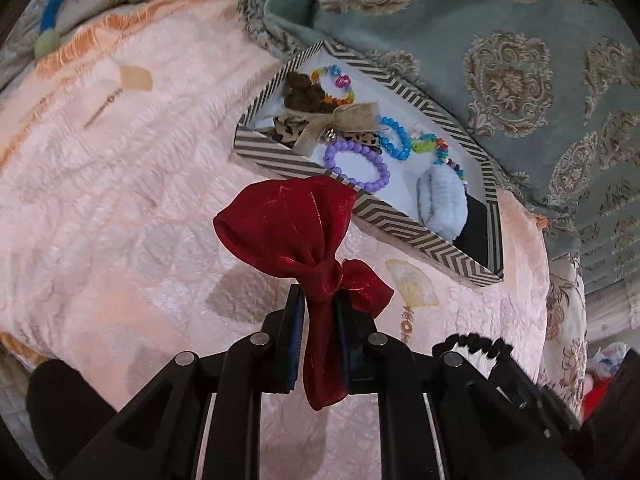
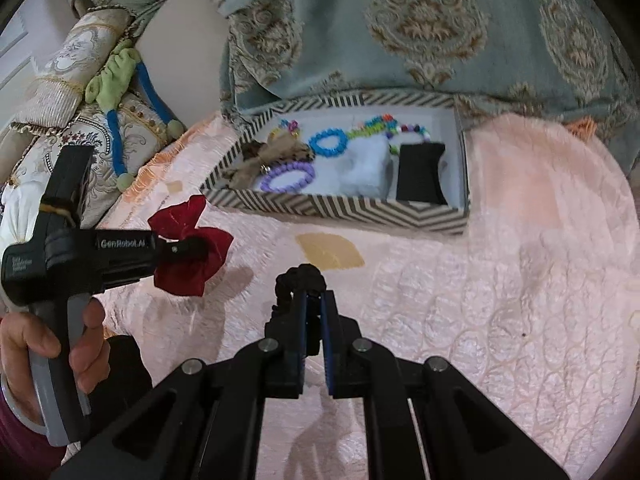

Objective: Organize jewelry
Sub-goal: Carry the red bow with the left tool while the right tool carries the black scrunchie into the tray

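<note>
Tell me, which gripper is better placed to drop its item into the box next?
Probably left: its bow already hangs at the box rim, while the right gripper's scrunchie sits farther back.

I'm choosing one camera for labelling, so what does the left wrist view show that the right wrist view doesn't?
Only the left wrist view shows the left gripper head-on, its pads shut on the red bow at the knot.

Only the right wrist view shows the right gripper from behind, shut on a black scrunchie, and the person's hand on the left gripper's handle.

Both show the chevron-patterned box on the pink bedspread, holding a purple bead bracelet, a blue bead bracelet and a pale blue scrunchie.
</note>
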`<state>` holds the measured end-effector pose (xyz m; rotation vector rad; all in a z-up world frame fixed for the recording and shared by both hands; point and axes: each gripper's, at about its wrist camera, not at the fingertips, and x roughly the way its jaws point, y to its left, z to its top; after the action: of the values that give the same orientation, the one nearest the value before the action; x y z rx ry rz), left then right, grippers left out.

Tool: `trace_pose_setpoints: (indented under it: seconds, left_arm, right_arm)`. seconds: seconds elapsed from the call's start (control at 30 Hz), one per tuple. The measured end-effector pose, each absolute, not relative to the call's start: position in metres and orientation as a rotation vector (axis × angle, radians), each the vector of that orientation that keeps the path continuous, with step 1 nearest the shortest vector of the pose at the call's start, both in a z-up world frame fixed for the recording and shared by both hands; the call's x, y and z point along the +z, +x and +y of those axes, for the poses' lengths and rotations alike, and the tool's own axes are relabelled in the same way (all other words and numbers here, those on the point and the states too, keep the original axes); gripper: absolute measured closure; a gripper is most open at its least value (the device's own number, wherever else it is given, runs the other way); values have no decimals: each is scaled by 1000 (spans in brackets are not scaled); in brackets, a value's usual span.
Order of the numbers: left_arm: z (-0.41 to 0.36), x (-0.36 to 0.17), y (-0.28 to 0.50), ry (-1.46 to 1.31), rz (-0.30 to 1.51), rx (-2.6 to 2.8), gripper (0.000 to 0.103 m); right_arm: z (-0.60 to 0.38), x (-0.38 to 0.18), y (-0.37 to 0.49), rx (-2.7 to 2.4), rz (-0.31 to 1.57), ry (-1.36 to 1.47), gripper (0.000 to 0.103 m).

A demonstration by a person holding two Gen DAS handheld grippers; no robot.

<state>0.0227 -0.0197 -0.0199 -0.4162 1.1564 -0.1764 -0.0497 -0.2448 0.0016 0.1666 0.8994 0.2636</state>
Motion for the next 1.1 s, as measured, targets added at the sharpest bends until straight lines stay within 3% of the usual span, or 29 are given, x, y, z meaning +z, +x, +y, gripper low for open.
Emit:
trace_pose_setpoints:
  seconds: [0.37, 1.1]
  left_arm:
    - [-30, 8, 11, -224, 1042, -159, 103]
    - [-38, 26, 32, -150, 995, -167, 103]
  right_arm:
    - [-227, 26, -50, 269, 869, 122, 96]
    - [-234, 35, -32, 236, 851, 116, 96]
